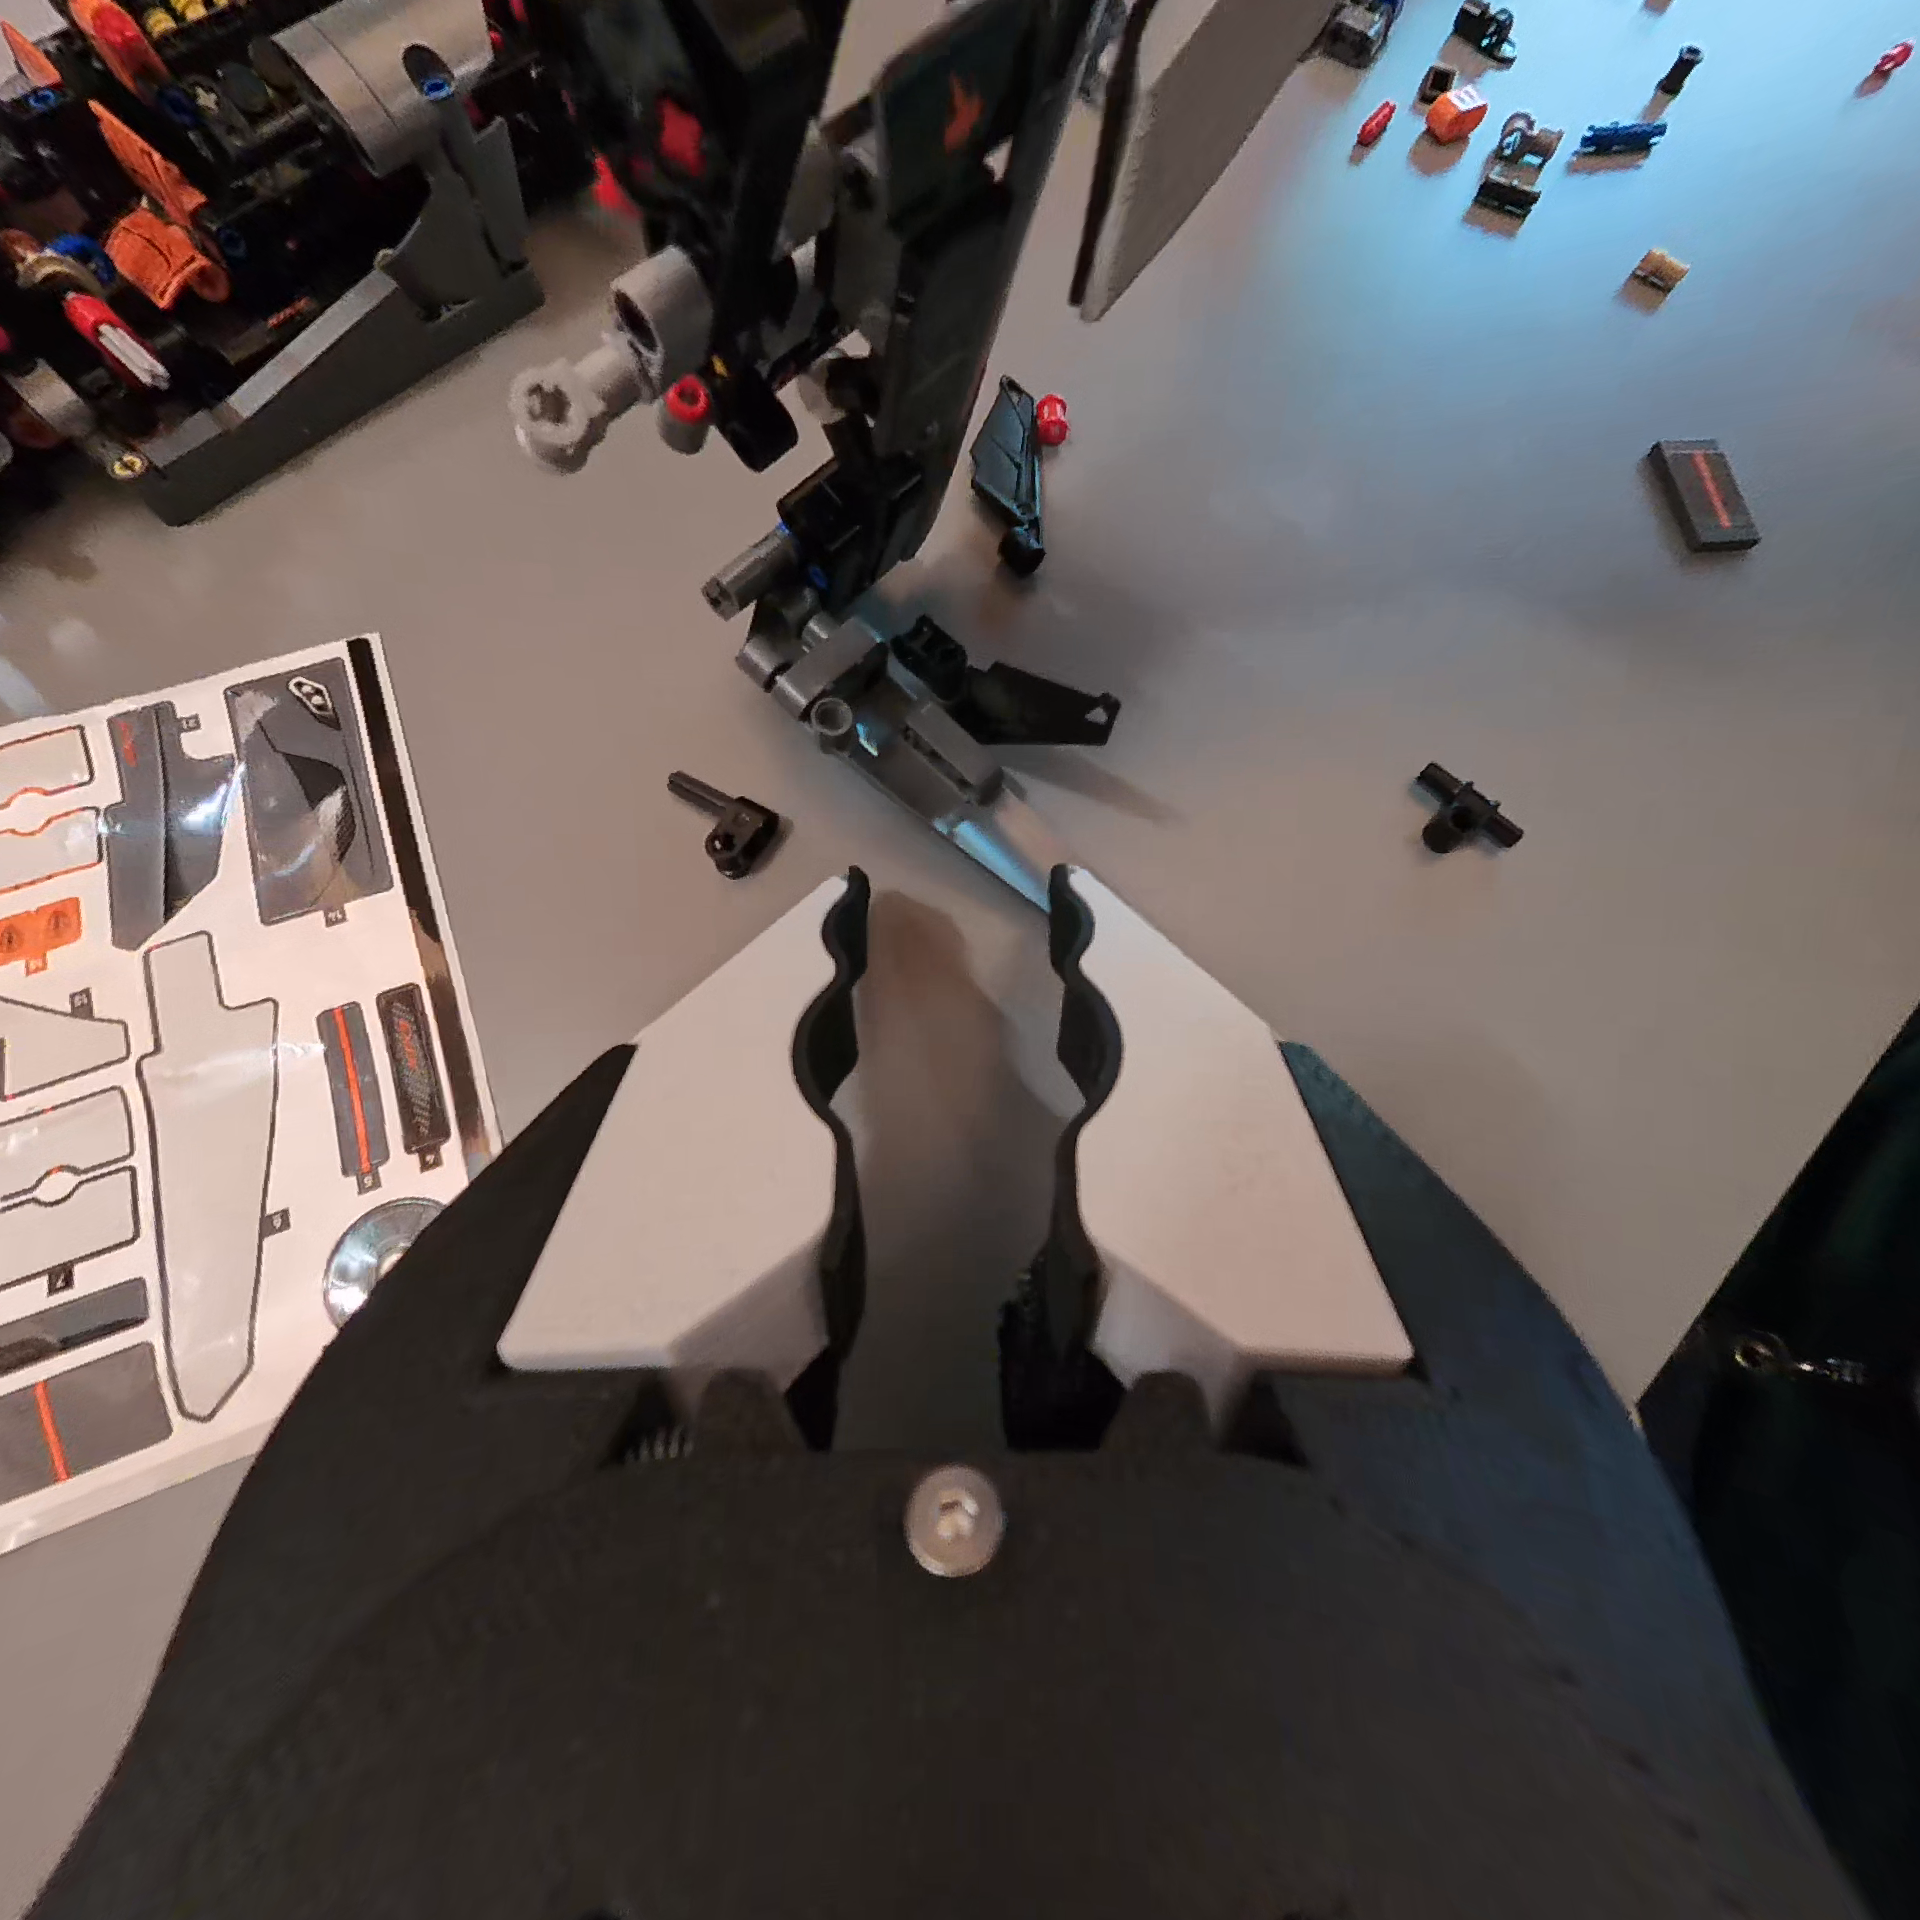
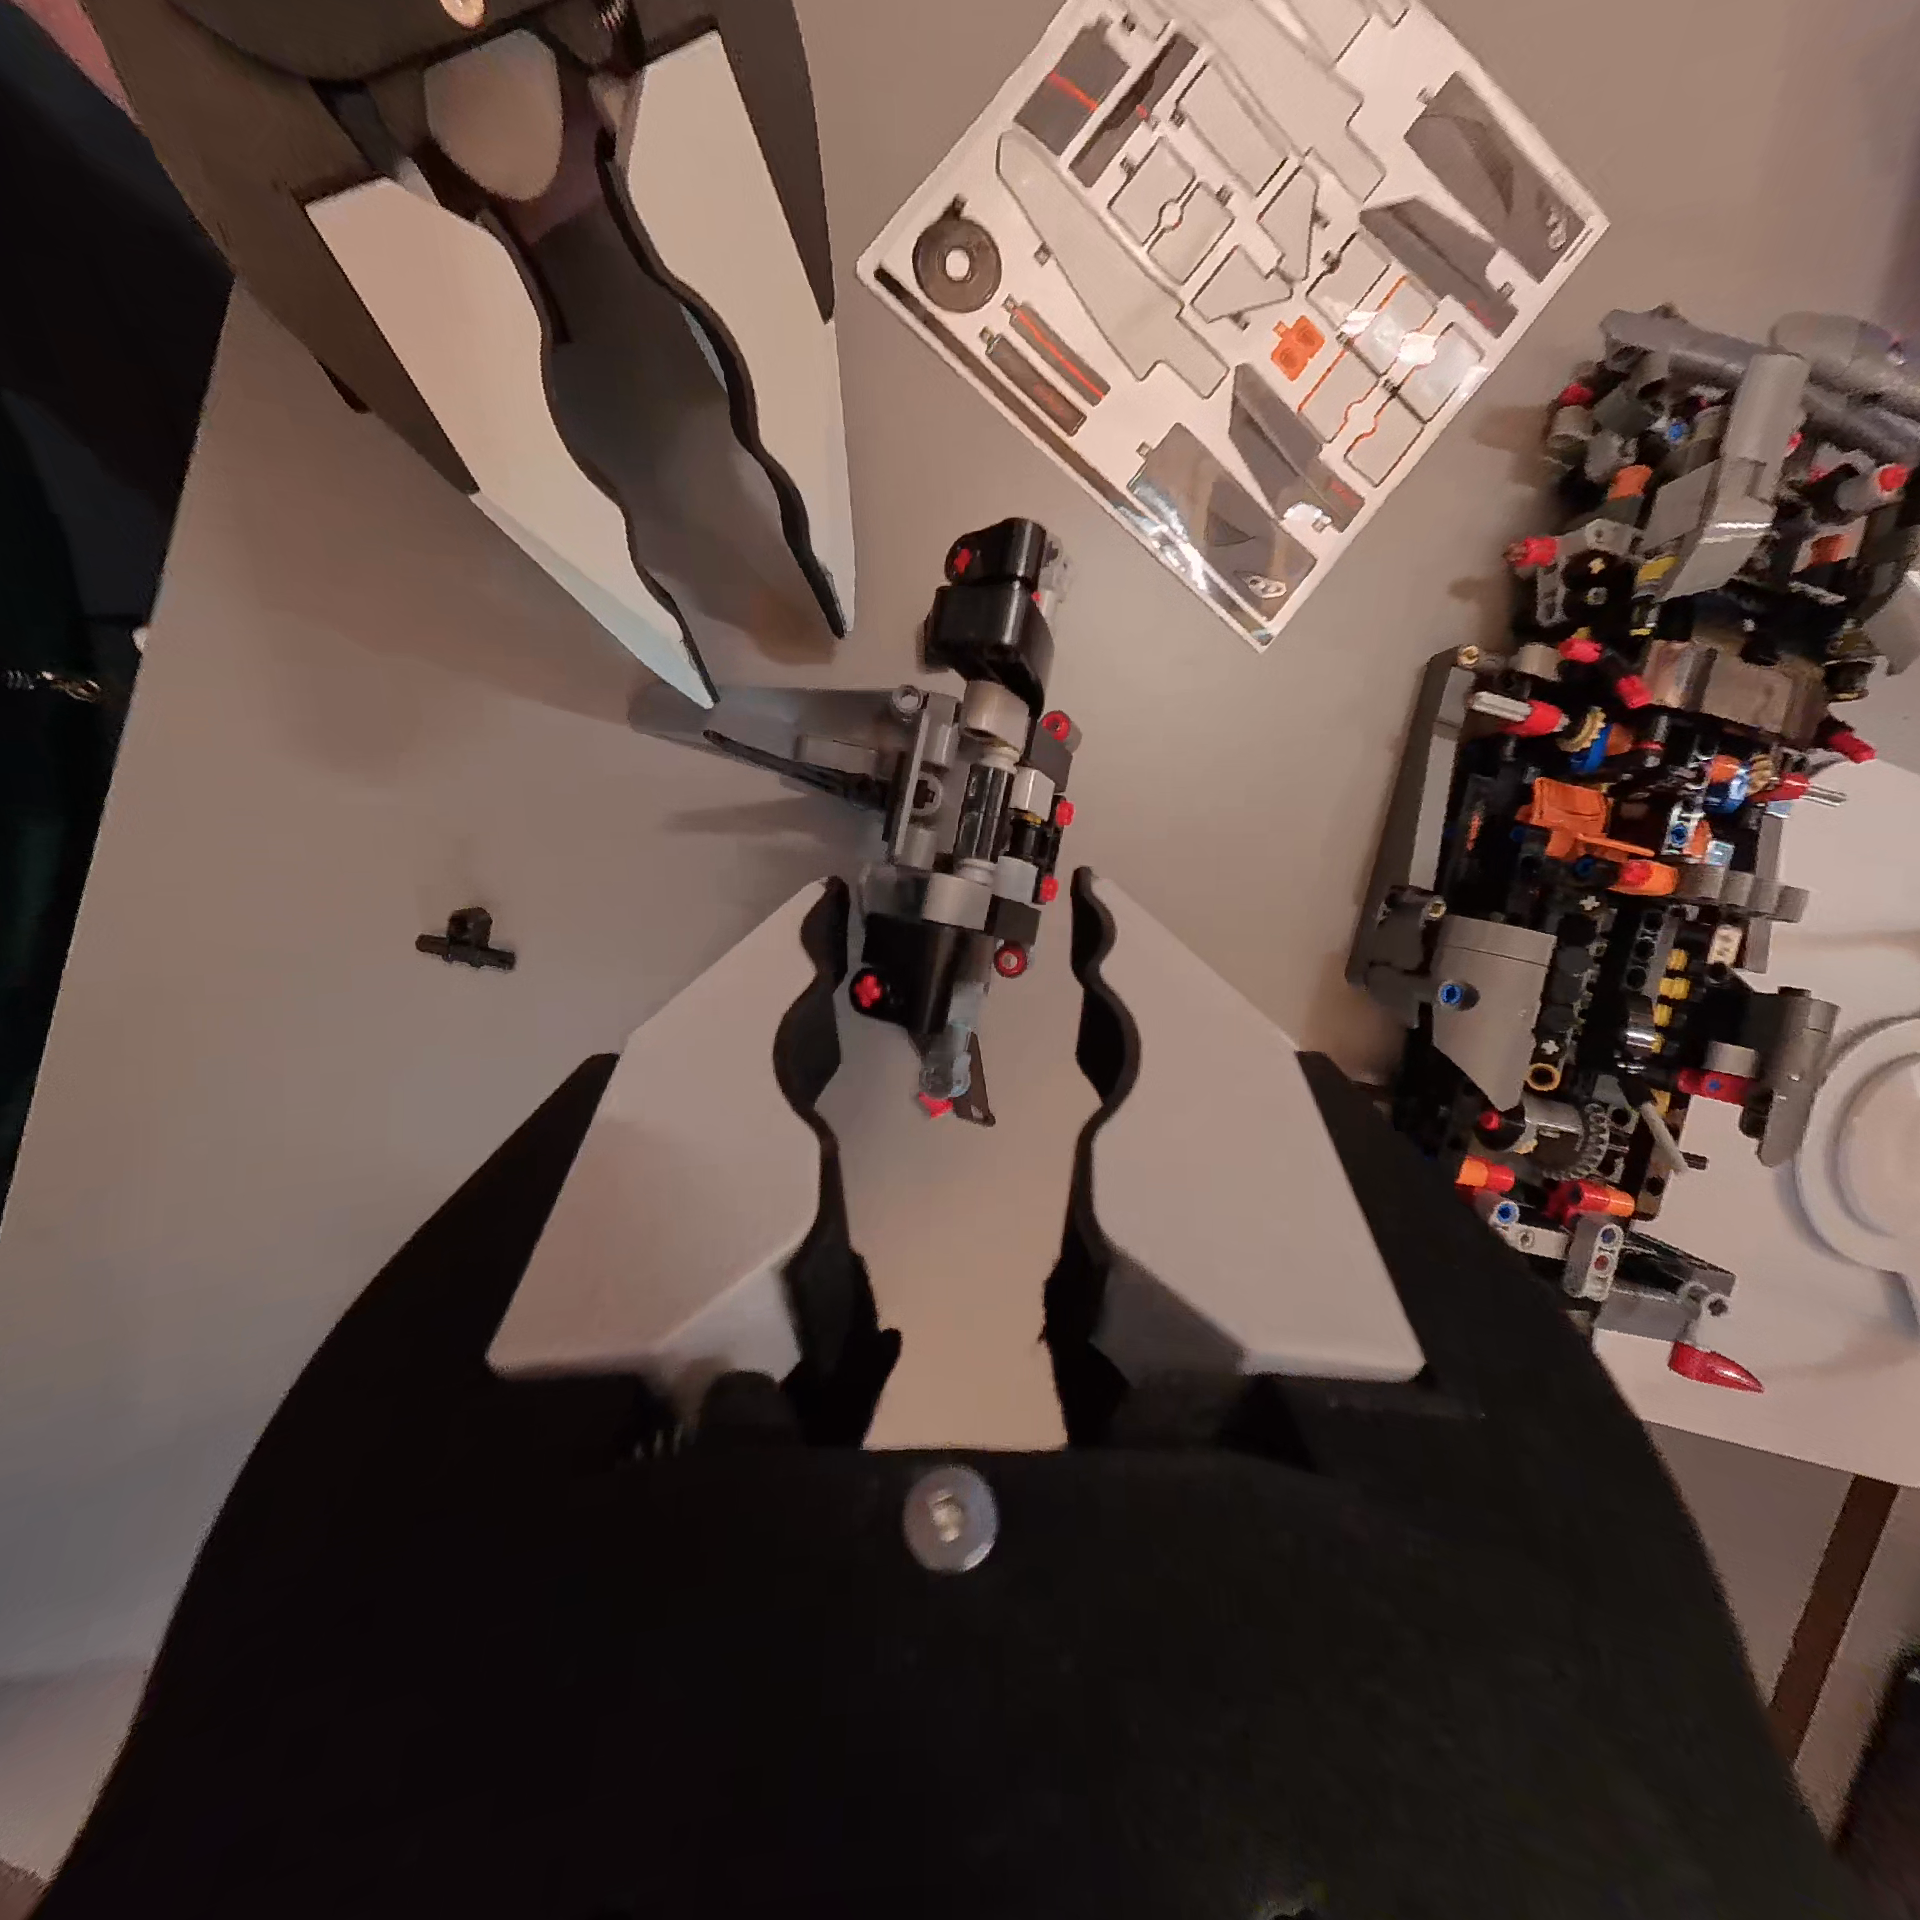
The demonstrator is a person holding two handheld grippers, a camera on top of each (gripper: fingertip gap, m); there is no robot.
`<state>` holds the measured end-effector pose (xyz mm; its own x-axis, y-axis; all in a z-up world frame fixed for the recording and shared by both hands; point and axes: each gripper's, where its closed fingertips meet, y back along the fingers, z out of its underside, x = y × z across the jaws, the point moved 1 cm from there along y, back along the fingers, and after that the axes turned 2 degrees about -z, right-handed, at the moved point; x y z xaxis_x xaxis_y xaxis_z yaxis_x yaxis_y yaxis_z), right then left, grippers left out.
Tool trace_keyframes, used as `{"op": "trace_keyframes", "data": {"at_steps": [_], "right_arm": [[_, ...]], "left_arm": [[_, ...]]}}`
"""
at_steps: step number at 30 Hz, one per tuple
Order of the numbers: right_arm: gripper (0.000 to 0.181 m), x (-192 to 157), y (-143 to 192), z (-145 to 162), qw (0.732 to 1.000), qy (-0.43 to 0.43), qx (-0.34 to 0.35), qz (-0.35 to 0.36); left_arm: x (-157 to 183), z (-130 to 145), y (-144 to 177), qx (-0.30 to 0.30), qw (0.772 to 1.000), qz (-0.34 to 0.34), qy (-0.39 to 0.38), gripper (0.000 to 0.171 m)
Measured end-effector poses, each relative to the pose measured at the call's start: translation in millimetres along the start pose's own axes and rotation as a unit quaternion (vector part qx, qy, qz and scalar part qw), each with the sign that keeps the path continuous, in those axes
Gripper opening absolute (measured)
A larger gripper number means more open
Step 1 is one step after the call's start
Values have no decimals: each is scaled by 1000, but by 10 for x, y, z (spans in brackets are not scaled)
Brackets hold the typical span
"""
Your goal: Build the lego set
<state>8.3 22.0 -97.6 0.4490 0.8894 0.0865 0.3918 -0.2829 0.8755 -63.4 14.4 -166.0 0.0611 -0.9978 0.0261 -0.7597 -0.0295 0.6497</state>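
A grey and black Technic sub-assembly point(image 1: 862, 686) with red pins rests on the grey table point(image 1: 1351, 675), its pointed grey panel toward me. My left gripper point(image 1: 958, 894) is open and empty, with the panel's tip just ahead of its right fingertip. In the right wrist view my right gripper point(image 2: 956, 894) is open, its jaws on either side of the sub-assembly point(image 2: 977, 831) with gaps showing. The left gripper point(image 2: 774, 655) shows there at upper left, one fingertip at the grey panel. The large built car chassis point(image 2: 1610, 831) lies to the right and shows in the left wrist view point(image 1: 260, 239).
A sticker sheet point(image 1: 208, 987) lies left, also seen in the right wrist view point(image 2: 1226, 291). Loose parts: a black pin connector point(image 1: 727, 821), a black axle connector point(image 1: 1465, 810) point(image 2: 468, 940), a dark striped tile point(image 1: 1704, 494), several small pieces point(image 1: 1507, 135). The table edge point(image 2: 1766, 1455) is near. The left tips stand about 9 cm off the black axle connector point(image 1: 1465, 810). It turns up in the right wrist view point(image 2: 469, 939) as well.
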Motion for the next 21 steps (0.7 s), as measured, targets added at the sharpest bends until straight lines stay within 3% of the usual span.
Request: {"op": "trace_keyframes", "data": {"at_steps": [7,12,16,21], "right_arm": [[60,57,532,-15,992,-41,99,63],[52,-173,824,473,987,-95,88,100],[38,-448,779,884,982,-145,73,96],[38,-630,562,1022,976,-175,106,79]], "left_arm": [[-101,-25,125,19,1000,-12,3,38],[-141,39,208,21,999,-23,12,39],[-73,70,249,30,999,-20,13,38],[-77,129,234,15,999,-43,0,38]]}}
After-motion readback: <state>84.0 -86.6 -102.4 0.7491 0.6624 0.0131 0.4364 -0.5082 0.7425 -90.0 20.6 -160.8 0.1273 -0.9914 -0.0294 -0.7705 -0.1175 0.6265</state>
